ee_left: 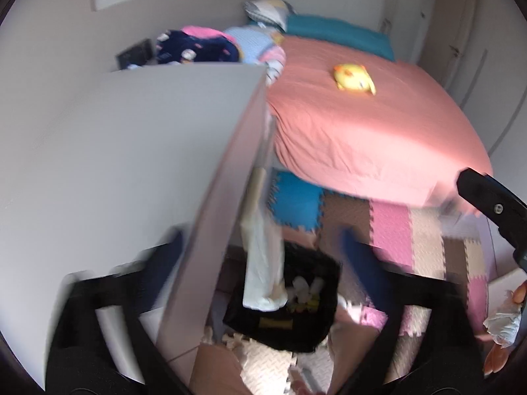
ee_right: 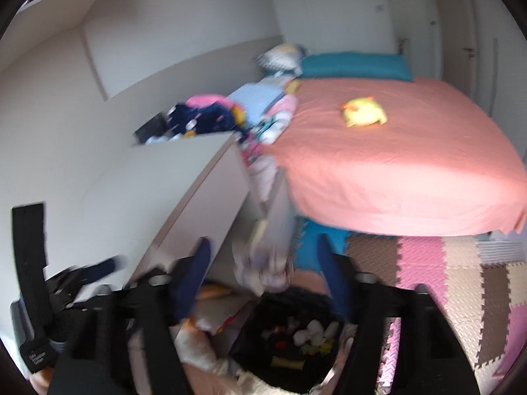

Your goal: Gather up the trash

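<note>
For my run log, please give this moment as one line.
left gripper: open | right gripper: open | black trash bin: below both, holds scraps

Motion blur smears the left gripper point(ee_left: 260, 256) and right gripper point(ee_right: 263, 266), so their fingertips show no sharp edges. Scraps inside the black bin point(ee_right: 290, 335) are too blurred to identify. The white surface point(ee_left: 131, 164) hides the bin's left side in the left wrist view.

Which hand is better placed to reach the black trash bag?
Probably the right: the right gripper is open, the black trash bag unobstructed below it. The left gripper, open, has the desk panel and a hanging white bag in front.
</note>
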A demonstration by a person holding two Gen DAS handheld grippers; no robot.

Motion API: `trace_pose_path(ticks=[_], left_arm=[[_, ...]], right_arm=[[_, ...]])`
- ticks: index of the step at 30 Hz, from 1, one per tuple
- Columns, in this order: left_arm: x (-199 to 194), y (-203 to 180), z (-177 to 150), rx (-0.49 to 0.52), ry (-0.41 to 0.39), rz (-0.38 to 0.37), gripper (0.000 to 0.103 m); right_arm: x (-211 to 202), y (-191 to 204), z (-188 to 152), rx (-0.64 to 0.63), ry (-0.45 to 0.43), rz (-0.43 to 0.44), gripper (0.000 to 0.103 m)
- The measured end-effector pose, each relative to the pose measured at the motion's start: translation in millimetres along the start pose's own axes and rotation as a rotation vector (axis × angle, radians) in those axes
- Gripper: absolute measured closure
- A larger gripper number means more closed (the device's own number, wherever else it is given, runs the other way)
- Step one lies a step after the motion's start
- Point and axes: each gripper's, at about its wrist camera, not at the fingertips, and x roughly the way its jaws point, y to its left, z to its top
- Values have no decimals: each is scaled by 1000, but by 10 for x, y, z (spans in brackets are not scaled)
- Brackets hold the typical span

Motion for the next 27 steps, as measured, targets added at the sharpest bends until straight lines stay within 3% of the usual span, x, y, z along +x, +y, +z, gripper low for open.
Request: trace_pose_path(ticks=[27], left_arm=[[-76,44,7,8,-17,47,6]], right_arm=[[-2,-96,1,22,5,11,33]])
